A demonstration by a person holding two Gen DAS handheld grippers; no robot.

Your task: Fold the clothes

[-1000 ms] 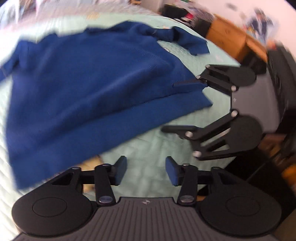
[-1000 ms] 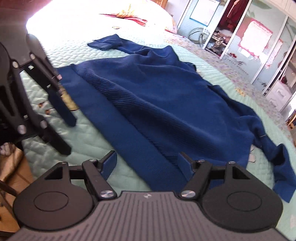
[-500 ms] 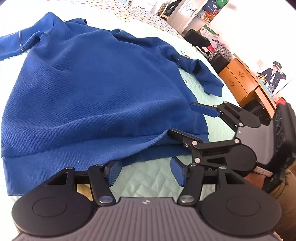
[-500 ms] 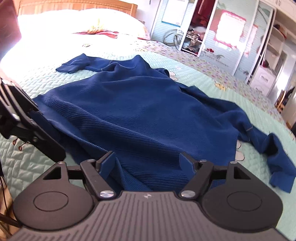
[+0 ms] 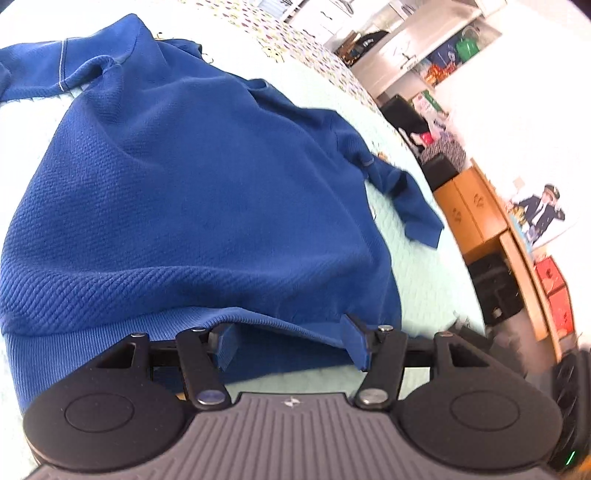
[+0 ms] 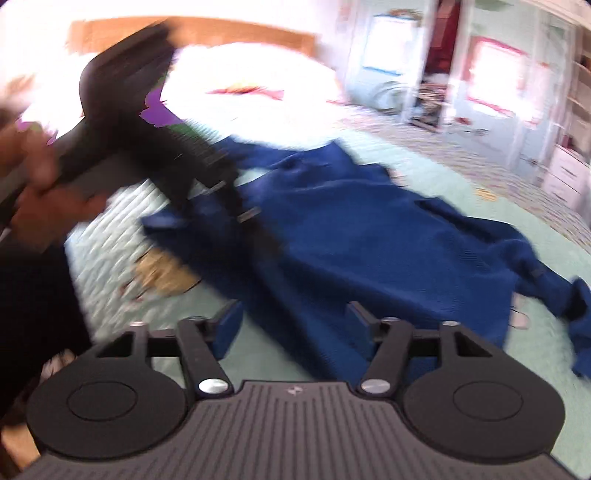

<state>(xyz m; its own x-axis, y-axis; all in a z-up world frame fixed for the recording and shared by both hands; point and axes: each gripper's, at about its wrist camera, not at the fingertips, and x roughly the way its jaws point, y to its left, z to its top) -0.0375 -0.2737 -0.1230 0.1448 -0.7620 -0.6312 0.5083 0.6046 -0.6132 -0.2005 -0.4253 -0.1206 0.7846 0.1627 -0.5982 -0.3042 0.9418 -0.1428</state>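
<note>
A blue knitted sweater lies spread on a pale green quilted bed, its ribbed hem nearest me. My left gripper stands open at that hem, with the raised hem edge between its blue pads and neither pad pressing on it. The right wrist view is blurred. There the sweater runs away from my right gripper, whose jaws are closing with the near hem corner between them, a gap still showing. A hand holds the left gripper over the far hem corner.
One sleeve trails off to the right and the other to the far left. A wooden cabinet and dark boxes stand beside the bed. A headboard and wardrobe doors lie beyond.
My left gripper has moved in over the sweater's hem and rolled; the right gripper has dropped out of its view. My right jaws have narrowed and its view has risen and blurred.
</note>
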